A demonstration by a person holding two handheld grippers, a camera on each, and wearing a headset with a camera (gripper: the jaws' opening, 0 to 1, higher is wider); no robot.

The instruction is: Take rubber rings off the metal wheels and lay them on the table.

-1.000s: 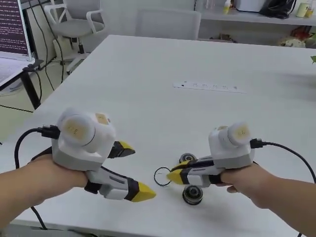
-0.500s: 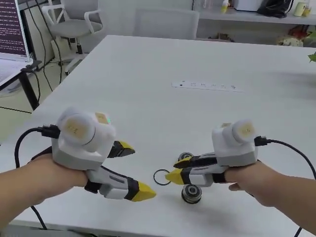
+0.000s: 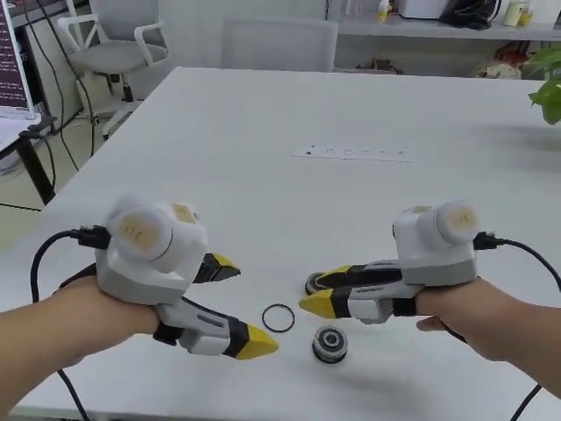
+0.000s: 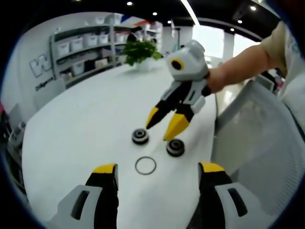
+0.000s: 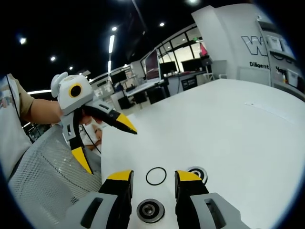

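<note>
A thin black rubber ring point(image 3: 278, 317) is lying flat near the front edge of the white table point(image 3: 263, 158), between the left gripper point(image 3: 235, 304) and right gripper point(image 3: 321, 291), both gaping empty. Beside it, the nearer round metal wheel point(image 3: 330, 343) and farther metal wheel point(image 4: 140, 136) are likely needing a pinch at the rim, any rubber there being soft and stretchy.

I am working in what is looking like an open-plan office or lab hall. I am facing a broad white table point(image 3: 263, 132) with a power strip point(image 3: 353, 153) lying on it, and a grey swivel chair point(image 3: 118, 53) is sitting at its far corner. A monitor point(image 3: 13, 61) is showing lines of text off to one side. Shelving stacked with storage bins point(image 4: 81, 52) is running along a wall behind a potted plant point(image 4: 140, 50). Rows of desks with screens point(image 5: 176, 71) are filling the far end, and strip lights point(image 5: 111, 44) are shining overhead.
</note>
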